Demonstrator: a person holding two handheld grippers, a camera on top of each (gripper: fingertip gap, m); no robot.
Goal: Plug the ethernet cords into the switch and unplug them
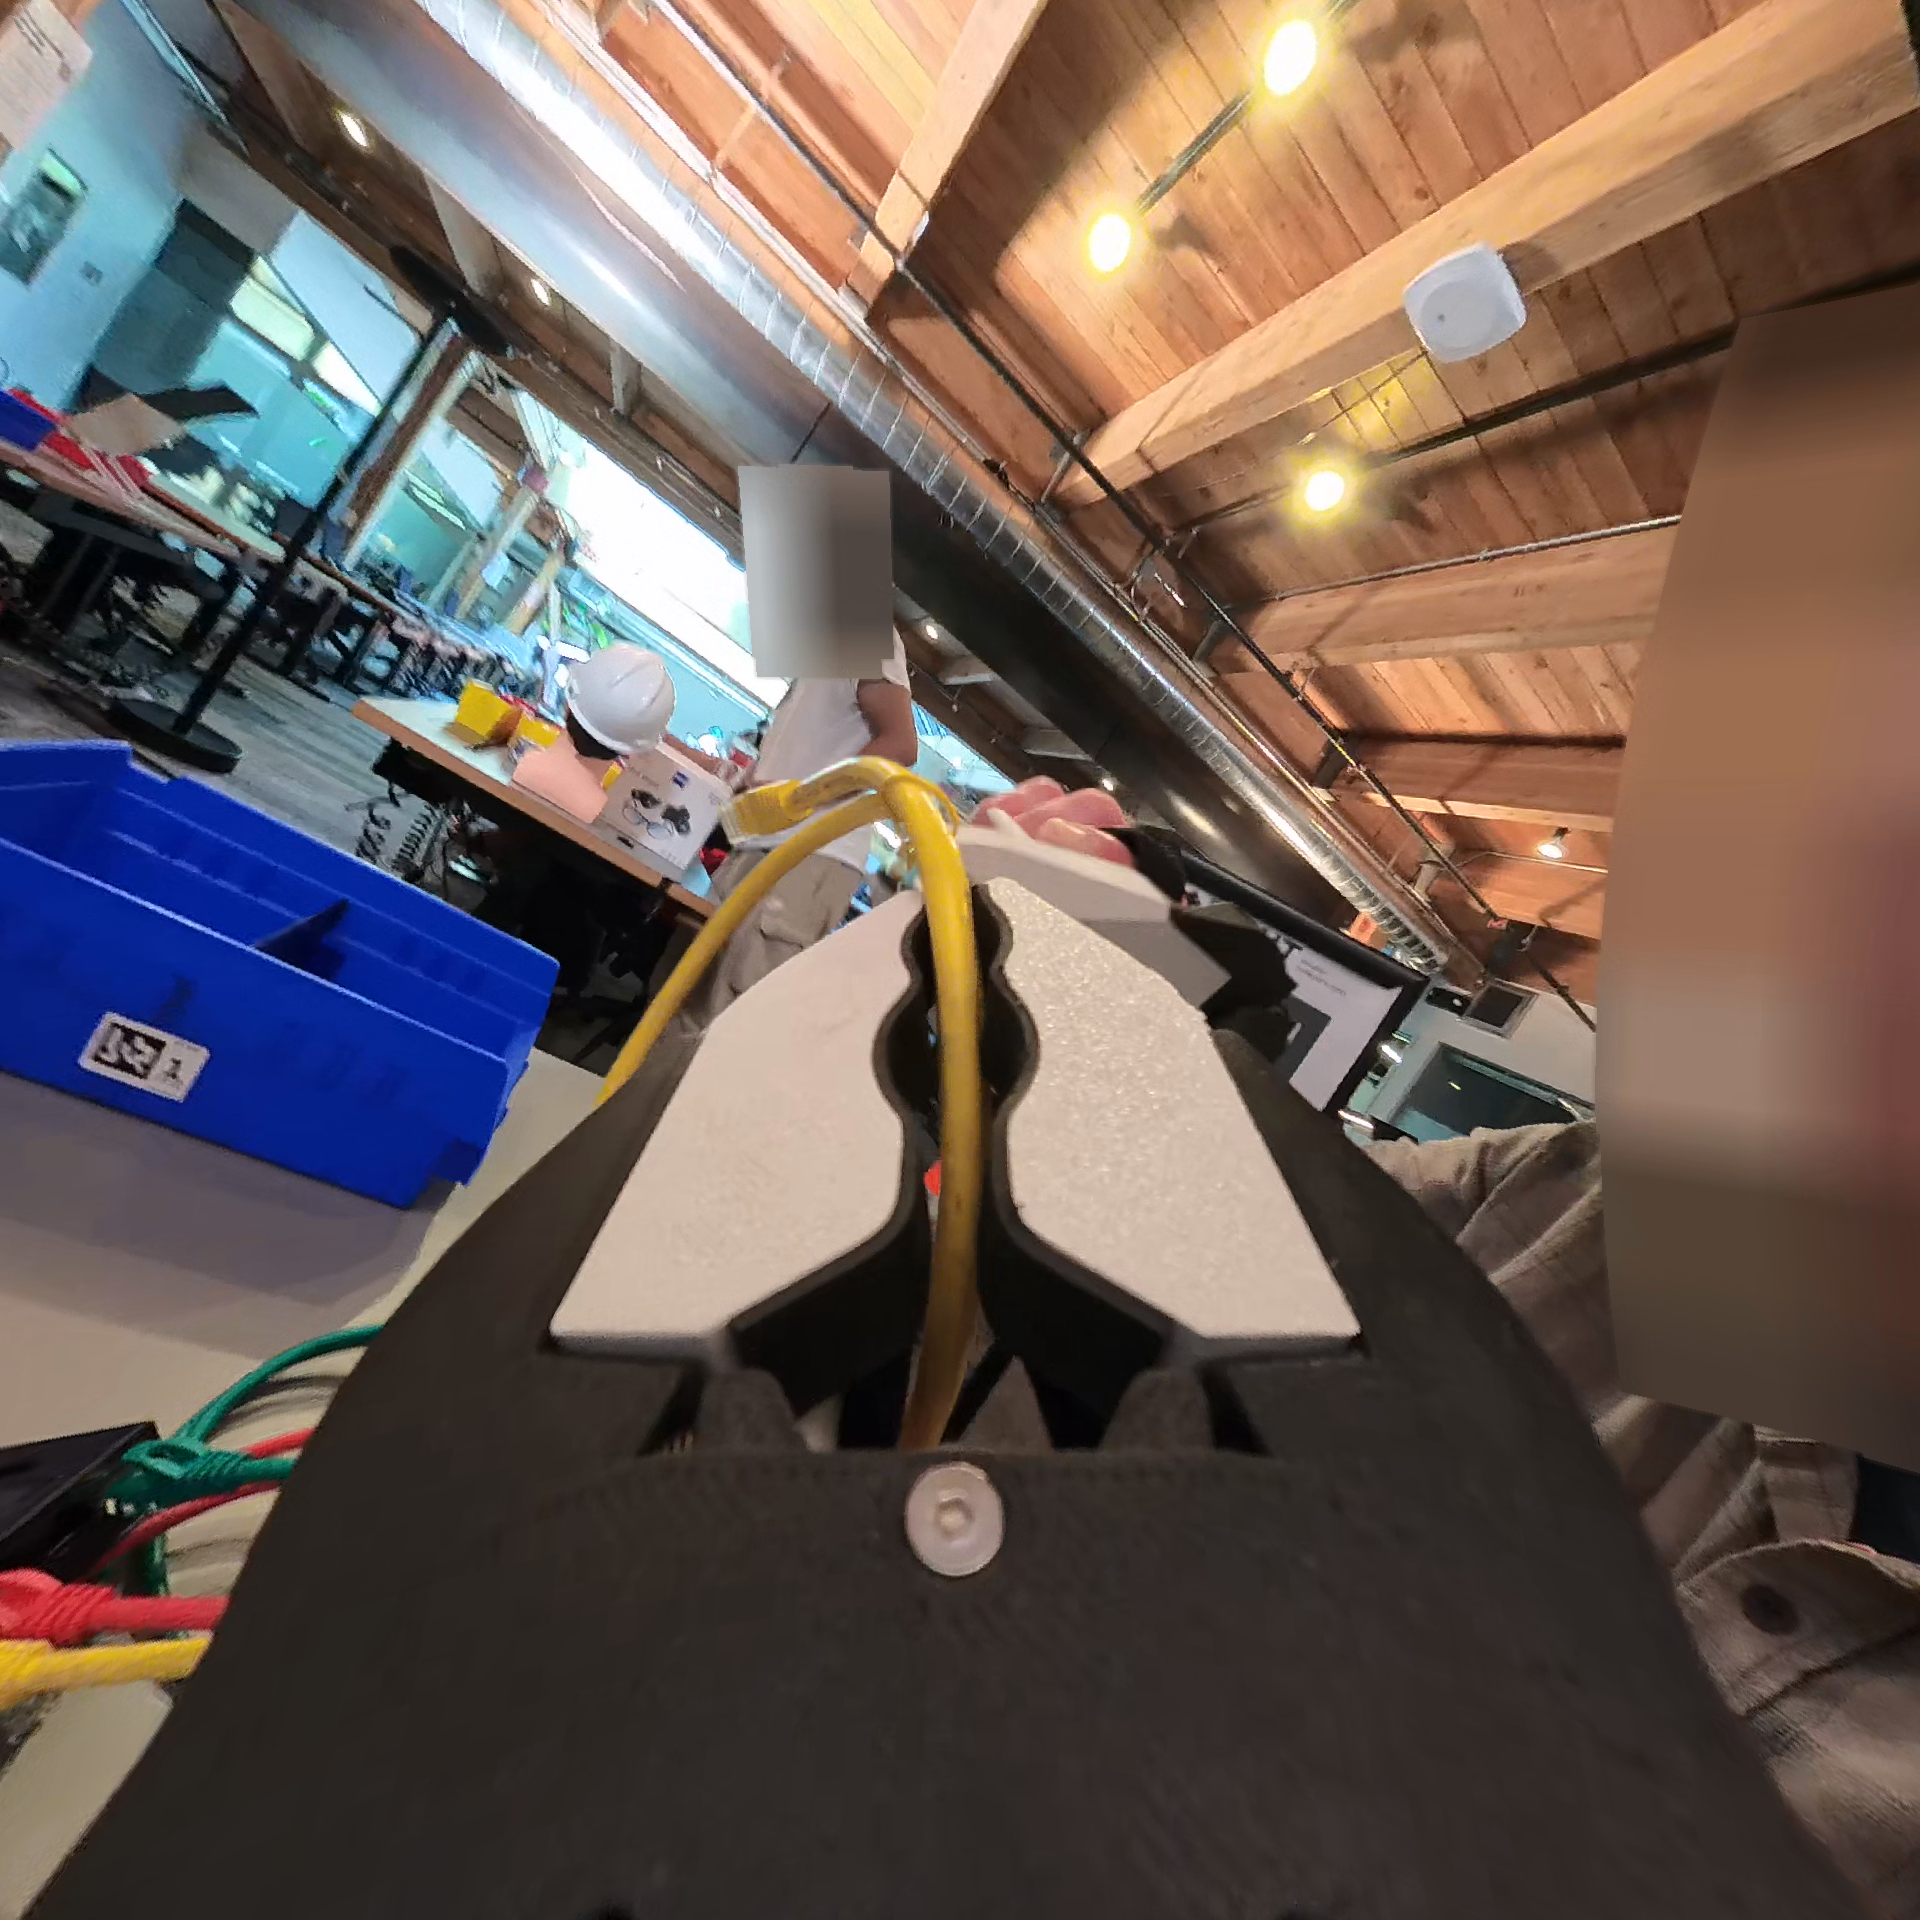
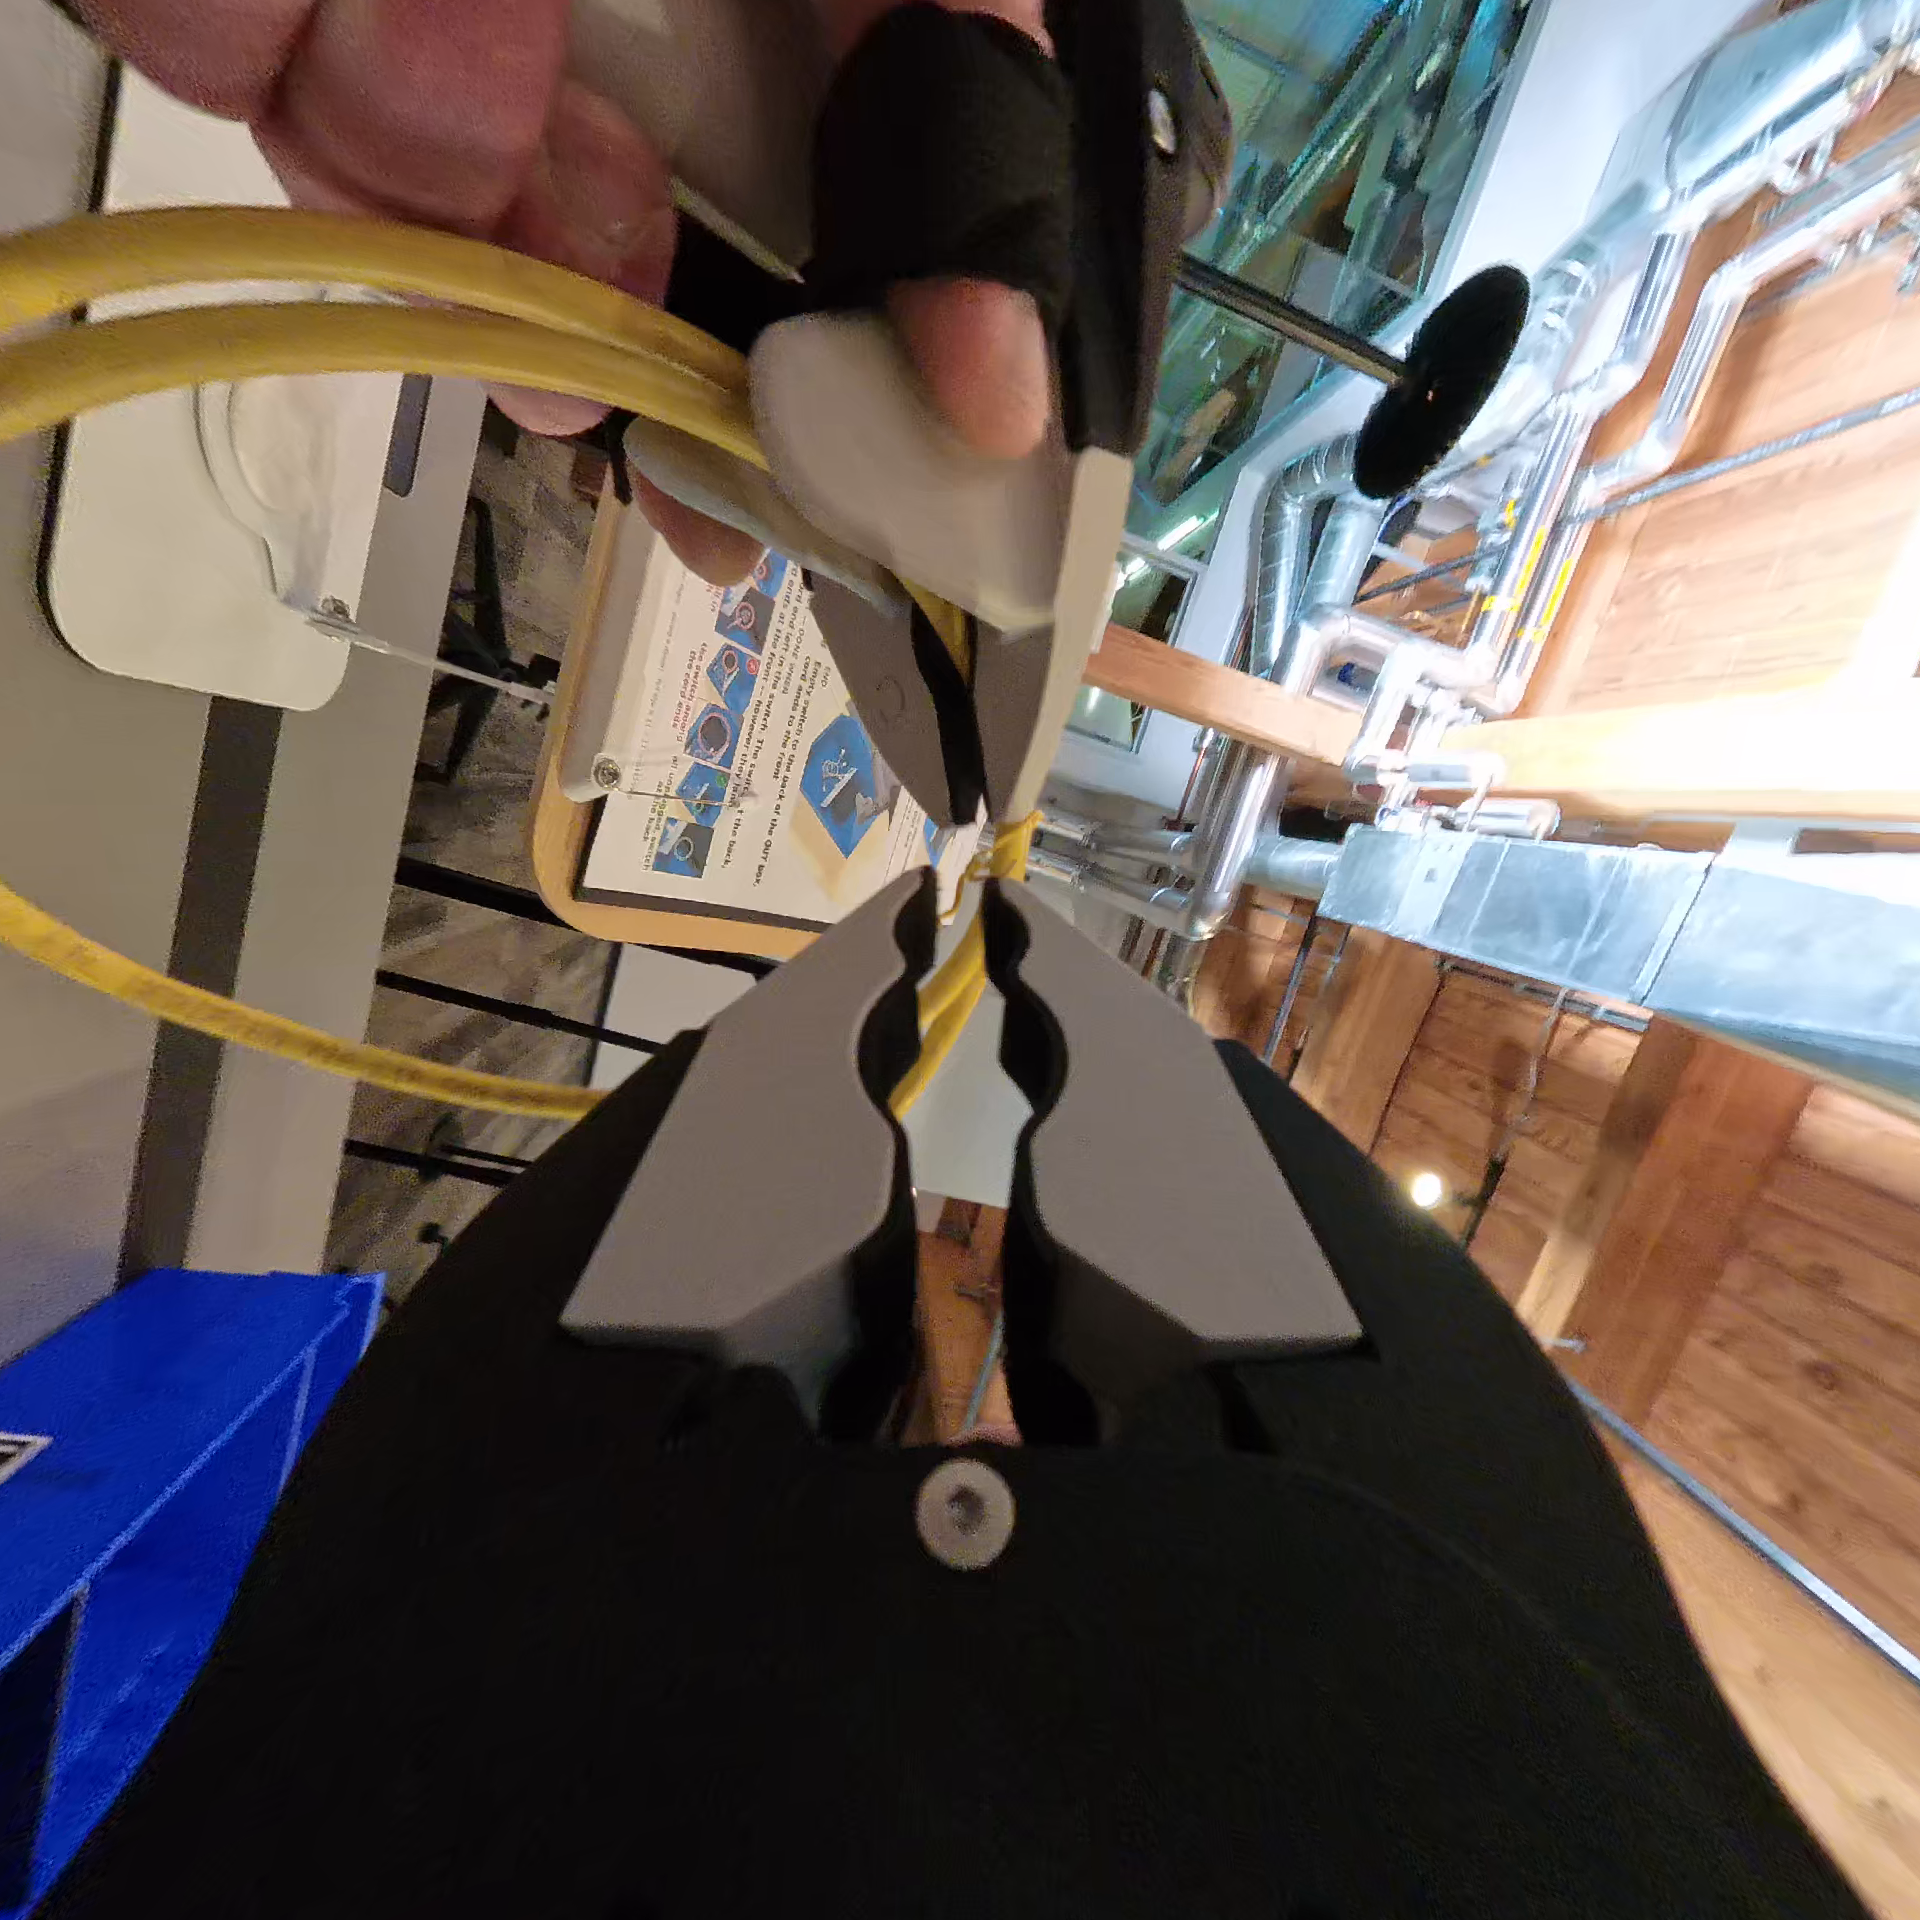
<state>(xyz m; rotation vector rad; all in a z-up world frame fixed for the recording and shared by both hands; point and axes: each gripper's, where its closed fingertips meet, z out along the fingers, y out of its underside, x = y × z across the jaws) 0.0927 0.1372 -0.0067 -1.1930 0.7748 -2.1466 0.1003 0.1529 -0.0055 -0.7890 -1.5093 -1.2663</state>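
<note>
Both grippers are clamping the yellow cord (image 1: 961,1039): left gripper (image 1: 961,914), right gripper (image 2: 961,888). Only the left view is showing the switch (image 1: 52,1496), near left.

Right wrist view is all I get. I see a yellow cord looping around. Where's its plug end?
Observer: In the left wrist view the yellow cord arcs over the fingertips, and its plug points into open air, plugged into nothing.
Operator: What's behind the plug?
Observer: A person stands by a far table, next to a white hard hat.
Operator: Are there more cords?
Observer: Yes. A green plug, a red plug and a second yellow plug sit low on the left by a black box. It is mostly cut off, so I can't tell if they are pushed in.
</note>
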